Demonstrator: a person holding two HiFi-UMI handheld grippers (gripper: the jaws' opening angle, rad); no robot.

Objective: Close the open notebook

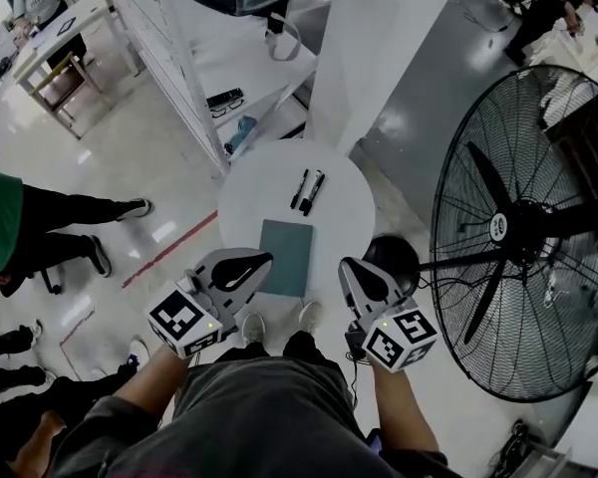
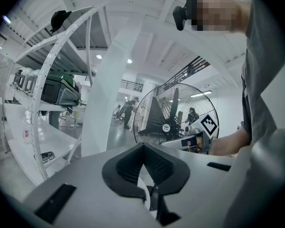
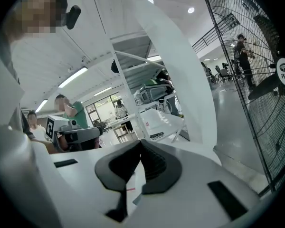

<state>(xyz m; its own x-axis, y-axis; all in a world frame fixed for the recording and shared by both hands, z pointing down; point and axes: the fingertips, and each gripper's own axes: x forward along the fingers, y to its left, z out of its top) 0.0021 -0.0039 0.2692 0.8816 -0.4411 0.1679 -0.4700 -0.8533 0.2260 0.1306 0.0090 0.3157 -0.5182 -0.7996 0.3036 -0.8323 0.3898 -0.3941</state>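
- The notebook (image 1: pixel 286 257) lies closed on the round white table (image 1: pixel 247 199), with its teal cover up, on the side of the table near to the person.
- Two dark pens (image 1: pixel 306 191) lie side by side on the far part of the table, apart from the notebook.
- The left gripper (image 1: pixel 265 260) is held in front of the person's body. In the head view its tip shows just beside the left edge of the notebook.
- In the left gripper view, the jaws of the left gripper (image 2: pixel 143 145) are together at the tips and nothing is between them.
- The right gripper (image 1: pixel 346 264) is to the right of the notebook, apart from it.
- In the right gripper view, the jaws of the right gripper (image 3: pixel 140 144) are also together and hold nothing.
- A big black fan (image 1: pixel 523 232) stands on the floor, to the right of the table.
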